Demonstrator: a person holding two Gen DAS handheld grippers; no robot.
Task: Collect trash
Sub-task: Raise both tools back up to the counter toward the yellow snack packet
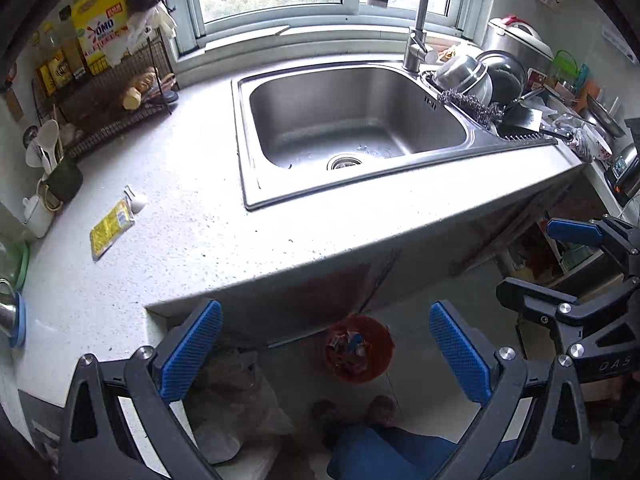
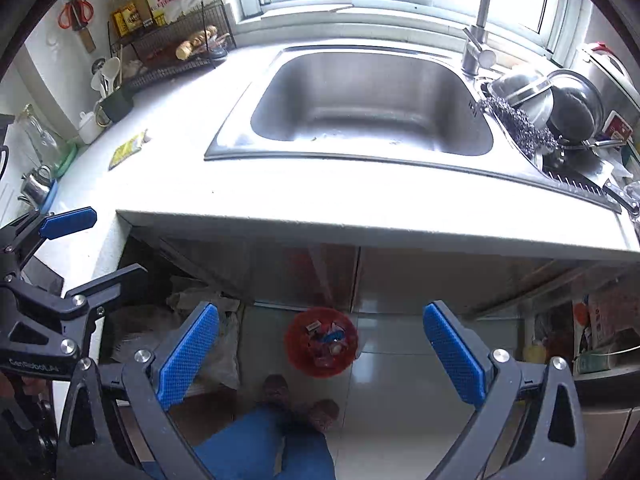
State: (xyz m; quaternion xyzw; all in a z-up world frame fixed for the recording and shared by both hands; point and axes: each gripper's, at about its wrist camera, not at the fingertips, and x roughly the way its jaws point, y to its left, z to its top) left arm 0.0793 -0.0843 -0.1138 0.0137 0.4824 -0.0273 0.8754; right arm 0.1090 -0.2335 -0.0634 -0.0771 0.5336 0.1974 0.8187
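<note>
Trash left to collect lay on the counter (image 1: 168,240): a flat yellow wrapper (image 1: 111,230) with a small white scrap (image 1: 135,200) touching its far end, well to the left of the sink (image 1: 352,128). On the floor below the counter edge stood the red bin (image 1: 359,348), already holding wrappers. Both claws were held high above it, each with jaws spread wide and nothing between the pads: the left gripper (image 1: 326,356) and the right gripper (image 2: 320,354). The left one was nearer the wrapper, so it looked the better choice. A thin, flat packet probably called for a low, slanted approach, one pad sliding under an edge, then a firm pinch before carrying it to the bin.
</note>
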